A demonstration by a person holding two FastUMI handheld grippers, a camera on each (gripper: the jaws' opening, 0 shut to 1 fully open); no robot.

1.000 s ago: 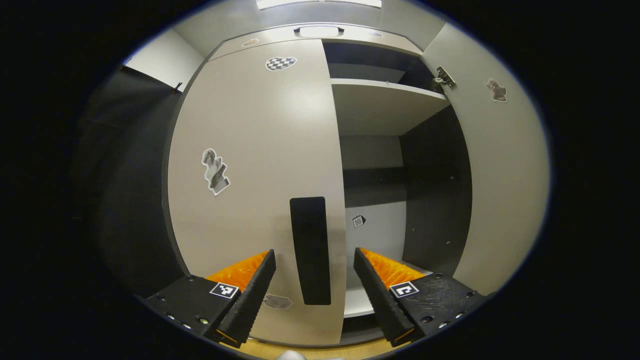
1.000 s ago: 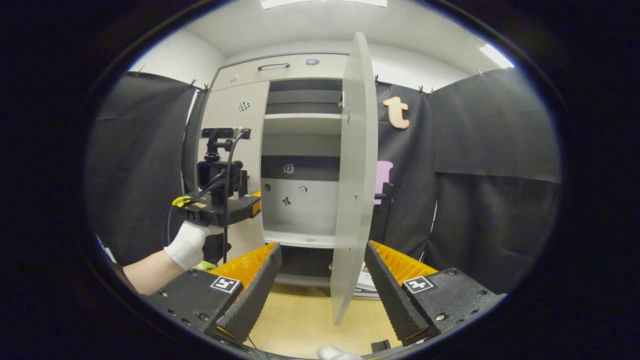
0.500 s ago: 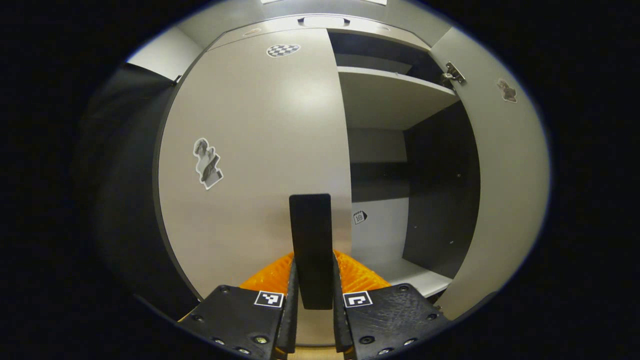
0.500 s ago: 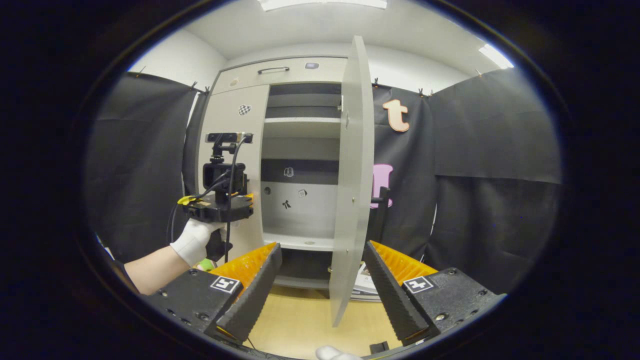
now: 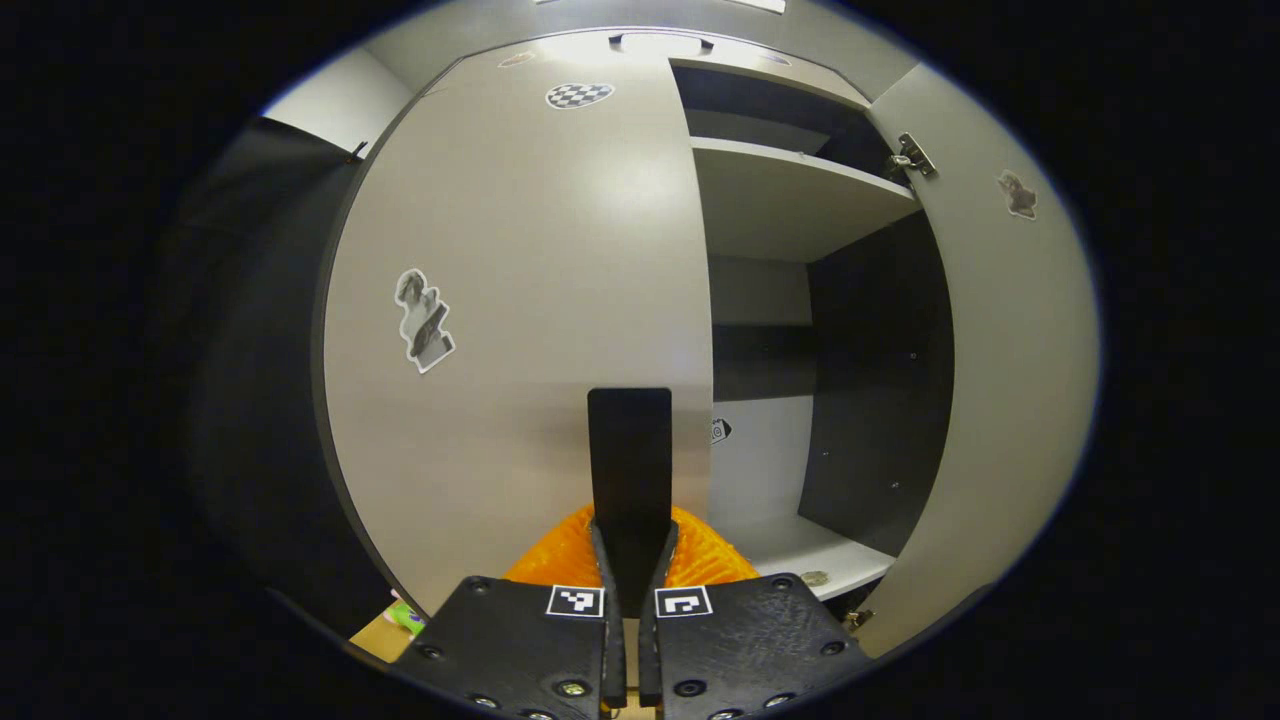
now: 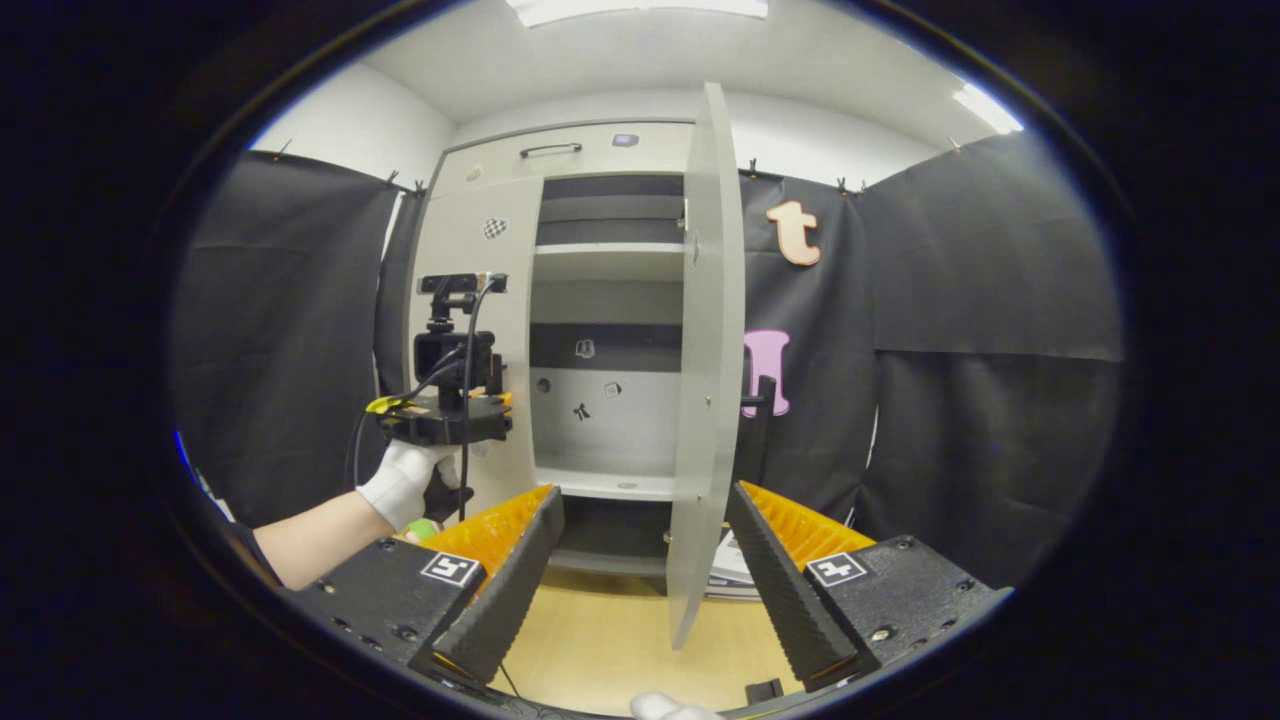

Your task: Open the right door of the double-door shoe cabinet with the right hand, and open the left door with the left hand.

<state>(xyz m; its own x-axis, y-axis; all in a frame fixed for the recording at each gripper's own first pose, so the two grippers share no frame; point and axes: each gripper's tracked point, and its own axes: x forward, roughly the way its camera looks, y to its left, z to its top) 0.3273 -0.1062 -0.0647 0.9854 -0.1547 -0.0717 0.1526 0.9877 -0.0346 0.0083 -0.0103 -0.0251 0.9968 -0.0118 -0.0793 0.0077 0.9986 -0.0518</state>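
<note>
The grey shoe cabinet (image 6: 560,150) stands ahead. Its left door (image 5: 520,300) looks closed, with a black vertical handle (image 5: 630,470) near its right edge. My left gripper (image 5: 631,545) is shut on that handle, a finger pressing each side. In the right gripper view the left gripper (image 6: 450,420) sits against the left door (image 6: 500,300), held by a gloved hand (image 6: 400,485). The right door (image 6: 710,350) is swung wide open, edge-on, and in the left gripper view it (image 5: 1000,380) stands at the right. My right gripper (image 6: 645,560) is open and back from the door, nothing between its fingers.
Inside the open right half are pale shelves (image 5: 790,195) and a dark side wall (image 5: 870,370). A black handle (image 6: 548,150) sits on the drawer above the doors. Black cloth (image 6: 980,400) hangs on both sides. The floor (image 6: 600,640) is light wood.
My left gripper moved up to the left door's handle and shut on it. The right gripper drew back a little from the open right door.
</note>
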